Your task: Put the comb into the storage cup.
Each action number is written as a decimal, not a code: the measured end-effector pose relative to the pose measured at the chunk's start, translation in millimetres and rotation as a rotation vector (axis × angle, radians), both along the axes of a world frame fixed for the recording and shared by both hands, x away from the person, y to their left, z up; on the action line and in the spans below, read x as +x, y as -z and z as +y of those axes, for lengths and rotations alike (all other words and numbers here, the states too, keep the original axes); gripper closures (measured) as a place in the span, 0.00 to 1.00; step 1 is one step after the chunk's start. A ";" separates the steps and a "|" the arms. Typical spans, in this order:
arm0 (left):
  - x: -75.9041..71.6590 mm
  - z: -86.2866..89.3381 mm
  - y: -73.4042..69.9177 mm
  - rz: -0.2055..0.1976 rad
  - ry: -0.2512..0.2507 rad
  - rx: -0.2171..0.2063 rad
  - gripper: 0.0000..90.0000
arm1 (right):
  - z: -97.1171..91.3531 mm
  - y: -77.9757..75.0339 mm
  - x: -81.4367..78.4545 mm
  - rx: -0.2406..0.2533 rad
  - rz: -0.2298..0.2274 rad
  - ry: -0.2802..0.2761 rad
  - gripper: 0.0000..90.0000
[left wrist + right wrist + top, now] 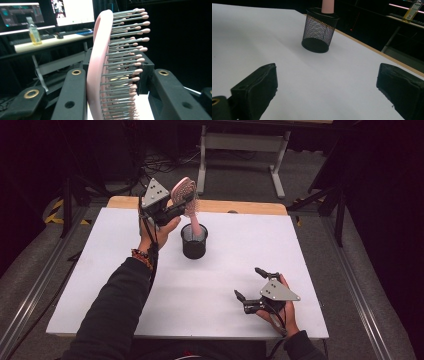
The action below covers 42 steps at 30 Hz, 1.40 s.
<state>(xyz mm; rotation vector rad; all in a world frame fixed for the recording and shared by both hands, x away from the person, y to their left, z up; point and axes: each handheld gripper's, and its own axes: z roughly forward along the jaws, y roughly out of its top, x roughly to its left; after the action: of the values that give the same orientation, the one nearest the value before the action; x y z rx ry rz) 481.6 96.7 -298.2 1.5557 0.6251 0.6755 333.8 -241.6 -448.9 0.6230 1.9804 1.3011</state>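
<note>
With your left tool [181,206] clamped on the brush [186,195], lower its handle straight into the cup [194,241]; your right tool [248,285] gapes empty.

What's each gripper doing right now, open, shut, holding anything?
Left gripper: shut on the pink hairbrush, its handle in the black mesh cup.
Right gripper: open, holding nothing.

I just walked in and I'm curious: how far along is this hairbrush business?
Nearly finished, it seems. Done: the pink hairbrush has its handle down inside the black mesh cup. In hand: the left tool is clamped on the brush head, bristles between its jaws. Left: probably letting go so the brush stands in the cup. The right tool rests open on the white table.
</note>
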 end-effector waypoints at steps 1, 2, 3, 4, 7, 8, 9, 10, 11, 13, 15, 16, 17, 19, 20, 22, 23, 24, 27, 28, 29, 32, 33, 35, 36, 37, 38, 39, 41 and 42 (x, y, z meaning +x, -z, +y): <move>1.3 -1.5 1.9 0.001 -0.010 0.004 0.70 | 0.8 0.6 0.1 -0.006 -0.001 -0.001 0.05; 2.8 -1.6 3.4 0.005 -0.012 0.013 0.70 | 0.8 0.6 0.1 -0.006 -0.001 -0.001 0.05; 4.5 -2.2 5.3 0.014 -0.008 0.009 0.70 | 1.0 0.6 0.0 -0.011 -0.001 -0.002 0.05; 5.6 -2.7 7.5 0.024 -0.008 0.002 0.70 | 1.3 0.8 -0.1 -0.013 -0.002 -0.002 0.05; 8.0 -4.0 14.9 0.040 -0.008 0.013 0.70 | 1.8 1.2 -0.1 -0.017 0.001 -0.007 0.05; 8.1 -4.5 18.0 0.049 -0.005 0.013 0.70 | 2.0 1.5 0.0 -0.021 0.005 -0.010 0.05; 8.4 -4.6 20.9 0.058 -0.006 0.011 0.70 | 2.5 1.9 0.3 -0.026 0.007 -0.011 0.05; 9.2 -4.2 23.7 0.064 -0.008 0.014 0.70 | 2.9 2.5 0.5 -0.030 0.006 -0.013 0.05; 10.1 -4.0 26.6 0.068 -0.009 0.008 0.70 | 3.4 3.0 0.6 -0.030 0.009 -0.016 0.05; 11.1 -3.5 31.2 0.081 -0.010 0.013 0.70 | 4.3 3.5 0.8 -0.043 0.013 -0.020 0.05; 11.6 -3.0 35.2 0.090 -0.012 0.010 0.70 | 5.1 3.9 0.5 -0.046 0.015 -0.025 0.05; 11.7 -2.2 37.0 0.092 -0.008 0.011 0.70 | 5.6 4.1 0.5 -0.046 0.012 -0.025 0.05; 11.9 -2.3 38.9 0.098 -0.007 0.006 0.70 | 5.7 4.0 0.6 -0.048 0.013 -0.023 0.05; 11.9 -2.5 42.7 0.104 -0.006 0.006 0.70 | 5.8 4.6 1.3 -0.049 0.018 -0.024 0.05; 12.1 -2.5 44.7 0.107 -0.008 0.006 0.70 | 5.8 5.1 1.5 -0.051 0.020 -0.024 0.05; 12.6 -1.3 48.5 0.119 -0.003 -0.001 0.70 | 6.2 5.7 1.8 -0.056 0.018 -0.024 0.06; 12.8 -0.8 50.4 0.128 0.001 -0.003 0.70 | 6.4 5.5 1.6 -0.057 0.015 -0.023 0.06; 13.1 -0.7 52.6 0.129 0.001 -0.008 0.70 | 6.5 5.1 1.0 -0.057 0.010 -0.017 0.07; 13.4 0.0 57.8 0.142 -0.003 -0.012 0.70 | 5.7 4.4 0.8 -0.049 0.006 -0.013 0.07; 13.7 0.5 59.4 0.147 -0.002 -0.011 0.70 | 5.3 4.5 0.9 -0.050 0.006 -0.011 0.07; 13.8 0.9 60.7 0.154 0.000 -0.010 0.70 | 5.1 4.6 1.2 -0.051 0.007 -0.010 0.07; 14.0 0.1 64.6 0.164 -0.001 -0.015 0.70 | 5.3 4.7 1.3 -0.052 0.009 -0.013 0.07; 14.4 0.1 65.5 0.168 0.001 -0.016 0.70 | 5.8 4.9 1.2 -0.056 0.010 -0.015 0.07; 14.6 0.3 67.0 0.174 0.003 -0.026 0.70 | 6.0 5.0 1.0 -0.059 0.010 -0.011 0.07; 14.7 0.1 67.5 0.177 0.003 -0.027 0.70 | 6.1 4.8 0.9 -0.061 0.007 -0.005 0.08; 14.9 -0.2 68.1 0.179 0.005 -0.029 0.70 | 5.9 4.5 0.9 -0.062 0.004 0.001 0.08; 15.1 -0.5 68.6 0.175 0.002 -0.027 0.70 | 5.4 4.2 1.0 -0.058 0.005 0.002 0.08; 15.0 -0.6 68.8 0.174 0.000 -0.025 0.70 | 4.9 4.1 1.2 -0.054 0.007 0.002 0.08; 15.0 -0.6 69.0 0.174 0.001 -0.027 0.70 | 5.1 4.3 1.4 -0.062 0.007 0.006 0.08; 15.2 -0.5 69.1 0.175 0.004 -0.027 0.70 | 5.2 4.4 1.6 -0.065 0.008 0.008 0.08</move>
<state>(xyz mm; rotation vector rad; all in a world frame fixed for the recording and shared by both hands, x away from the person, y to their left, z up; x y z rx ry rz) 496.8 96.1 -367.2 1.6011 0.7580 0.5295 335.4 -236.3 -453.3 0.6057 2.0159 1.2264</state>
